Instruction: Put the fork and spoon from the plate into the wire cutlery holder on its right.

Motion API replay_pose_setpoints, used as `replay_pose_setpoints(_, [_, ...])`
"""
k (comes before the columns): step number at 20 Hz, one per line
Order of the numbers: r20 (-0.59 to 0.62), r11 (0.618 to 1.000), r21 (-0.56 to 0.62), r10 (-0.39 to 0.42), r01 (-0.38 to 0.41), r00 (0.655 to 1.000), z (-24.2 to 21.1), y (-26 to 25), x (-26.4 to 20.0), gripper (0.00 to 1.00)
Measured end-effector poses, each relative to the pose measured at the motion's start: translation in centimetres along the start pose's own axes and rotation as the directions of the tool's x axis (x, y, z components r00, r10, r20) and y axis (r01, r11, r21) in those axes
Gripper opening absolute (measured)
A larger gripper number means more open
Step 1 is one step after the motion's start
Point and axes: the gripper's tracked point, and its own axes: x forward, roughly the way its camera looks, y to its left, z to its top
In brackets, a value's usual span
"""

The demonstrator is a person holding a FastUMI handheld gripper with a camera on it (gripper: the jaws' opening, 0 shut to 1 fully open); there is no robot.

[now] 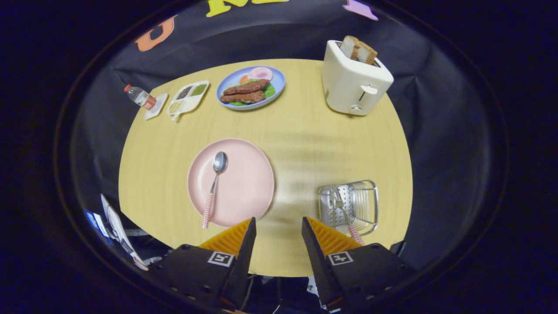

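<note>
Fork (344, 209) already sits in the wire cutlery holder (348, 207). Spoon (213, 185) lies on the pink plate (244, 183), ahead-left of the tongs (277, 226) — handle toward them, bowl away. Tongs wide apart, holding nothing — I'd swing left.

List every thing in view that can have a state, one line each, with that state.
hand-held gripper: open, holding nothing, above the table's near edge.
spoon: lying on the pink plate, handle over the near rim.
pink plate: holds the spoon alone.
fork: already in the wire cutlery holder, handle sticking out toward the fingers.
wire cutlery holder: holds the fork.
toaster: bread slices sticking up.
blue plate: loaded with food.
bottle: capped.
</note>
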Motion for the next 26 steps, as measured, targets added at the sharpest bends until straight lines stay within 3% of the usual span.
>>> replay_pose_setpoints(3, [0.064, 1.000, 0.023, 0.018, -0.020, 0.998, 0.4, 3.2, 1.3, 0.75])
replay_pose_setpoints(8, [0.106, 0.999, 0.039, -0.003, -0.002, 0.994, -0.1, 7.2, 5.1, 0.81])
replay_pose_setpoints(10, [0.106, 0.999, 0.033, 0.023, -0.026, 0.994, -0.7, 9.1, 6.5, 0.81])
replay_pose_setpoints(17, [0.198, 0.993, 0.120, -0.023, -0.001, 0.980, -0.5, 11.9, 10.8, 0.80])
replay_pose_setpoints(18, [0.215, 0.993, 0.118, -0.036, 0.010, 0.976, -0.3, 12.1, 11.3, 0.77])
replay_pose_setpoints(19, [0.225, 0.993, 0.113, -0.045, 0.020, 0.973, -0.4, 12.3, 11.8, 0.62])
replay_pose_setpoints(21, [0.242, 0.995, 0.102, -0.040, 0.015, 0.969, -0.6, 13.1, 12.2, 0.53])
replay_pose_setpoints(24, [0.246, 0.994, 0.100, -0.071, 0.047, 0.967, -1.1, 13.4, 12.5, 0.25])
replay_pose_setpoints(26, [0.237, 0.993, 0.107, -0.074, 0.050, 0.969, -1.2, 13.6, 12.6, 0.18])
